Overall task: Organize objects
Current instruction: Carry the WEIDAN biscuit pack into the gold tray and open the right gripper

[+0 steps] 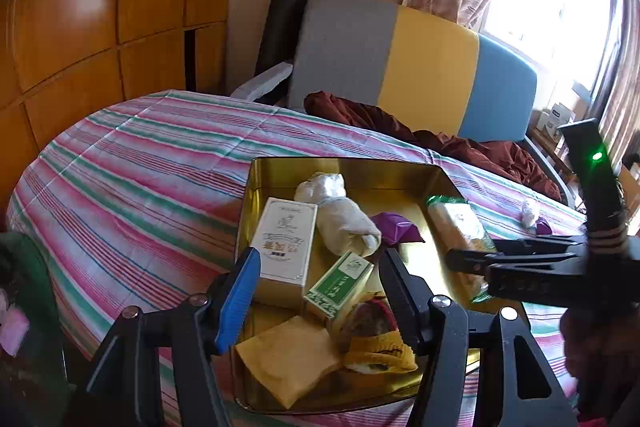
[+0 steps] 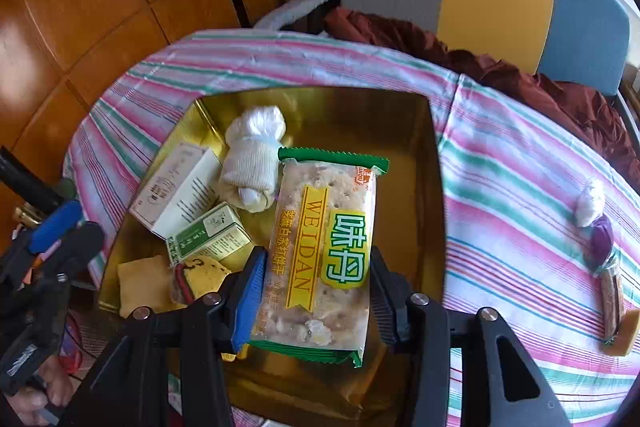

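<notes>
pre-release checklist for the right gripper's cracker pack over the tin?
1. Right gripper shut on cracker pack: ok.
2. Pack over gold tin, not tablecloth: ok.
3. Bare tin floor at the right for the pack: ok.
4. Left gripper open, holding nothing: ok.
5. Left gripper out of the drop path: cannot tell.
6. Height of pack above tin floor: cannot tell.

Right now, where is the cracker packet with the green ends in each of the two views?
Left wrist view: the cracker packet is at the right, over the gold tin, held by the right gripper that comes in from the right edge.
Right wrist view: it is in the centre, between the fingers, above the tin's right half.
Shared landmark: the white rolled sock inside the tin.
</notes>
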A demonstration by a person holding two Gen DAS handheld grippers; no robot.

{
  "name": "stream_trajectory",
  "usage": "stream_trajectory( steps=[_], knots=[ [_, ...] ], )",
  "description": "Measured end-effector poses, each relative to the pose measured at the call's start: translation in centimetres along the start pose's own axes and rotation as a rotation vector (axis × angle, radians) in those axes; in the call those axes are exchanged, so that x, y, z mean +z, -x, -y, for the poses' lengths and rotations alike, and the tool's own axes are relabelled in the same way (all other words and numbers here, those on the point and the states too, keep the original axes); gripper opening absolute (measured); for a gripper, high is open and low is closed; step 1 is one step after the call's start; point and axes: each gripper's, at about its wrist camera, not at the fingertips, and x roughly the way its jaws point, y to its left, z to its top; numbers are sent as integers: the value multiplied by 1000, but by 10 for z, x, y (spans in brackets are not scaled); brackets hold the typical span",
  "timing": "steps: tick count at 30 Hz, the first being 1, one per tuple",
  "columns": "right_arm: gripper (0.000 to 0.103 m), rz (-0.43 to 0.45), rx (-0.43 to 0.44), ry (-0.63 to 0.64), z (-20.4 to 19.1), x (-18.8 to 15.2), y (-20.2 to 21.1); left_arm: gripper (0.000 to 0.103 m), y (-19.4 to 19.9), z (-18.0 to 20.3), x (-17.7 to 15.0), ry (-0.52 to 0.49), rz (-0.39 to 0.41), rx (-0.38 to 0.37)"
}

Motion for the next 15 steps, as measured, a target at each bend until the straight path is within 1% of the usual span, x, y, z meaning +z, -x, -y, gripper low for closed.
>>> stream_trajectory(
  steps=[3, 7, 12, 15],
  knots=[
    [49, -56, -11, 0, -5, -1, -24, 63, 1, -10, -3, 23, -5, 9],
    [49, -111, -17, 10, -12, -5, -45, 63, 0, -20, -6, 48, -14, 19],
    [49, -138, 48, -7, -18, -8, -55, 63, -2, -23, -8, 53, -23, 23],
    [50, -133, 60, -15, -19, -11, -55, 63, -2, -21, -9, 47, -23, 25]
  ],
)
